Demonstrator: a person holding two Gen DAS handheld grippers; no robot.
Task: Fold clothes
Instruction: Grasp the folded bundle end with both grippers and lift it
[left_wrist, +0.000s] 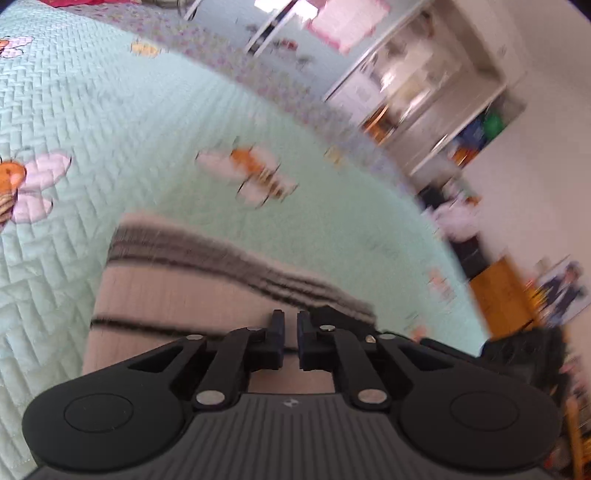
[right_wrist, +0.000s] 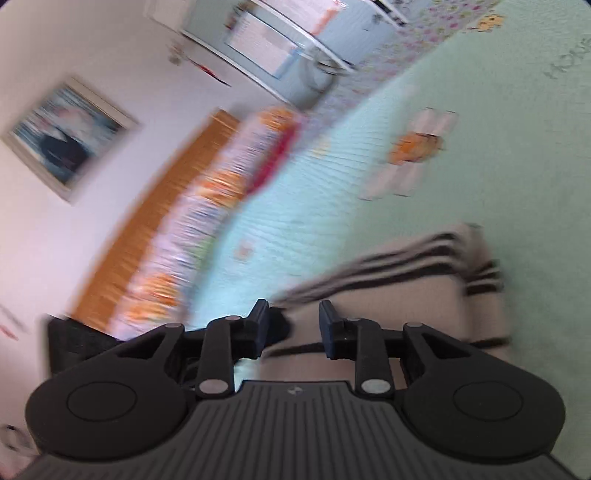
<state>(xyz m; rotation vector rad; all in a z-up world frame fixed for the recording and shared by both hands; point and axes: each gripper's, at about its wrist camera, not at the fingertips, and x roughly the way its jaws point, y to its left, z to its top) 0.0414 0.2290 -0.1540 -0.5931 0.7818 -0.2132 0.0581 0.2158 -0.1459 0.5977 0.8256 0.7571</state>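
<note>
A beige garment (left_wrist: 177, 295) with dark stripes lies folded on the mint-green quilted bedspread (left_wrist: 129, 129). My left gripper (left_wrist: 290, 332) hovers over the garment's near part. Its fingers are shut to a thin slit, and no cloth shows between them. In the right wrist view the same garment (right_wrist: 417, 295) lies at lower right, its striped band (right_wrist: 406, 258) running across it. My right gripper (right_wrist: 293, 323) is open over the garment's left edge, with nothing between its fingers. Both views are blurred by motion.
Bee and flower patches (left_wrist: 255, 173) decorate the bedspread. A white shelf unit (left_wrist: 424, 81) and a wooden piece (left_wrist: 502, 295) stand beyond the bed's right side. In the right wrist view, a wooden headboard (right_wrist: 155, 221), patterned pillows (right_wrist: 218, 206) and a framed picture (right_wrist: 66, 136) show at left.
</note>
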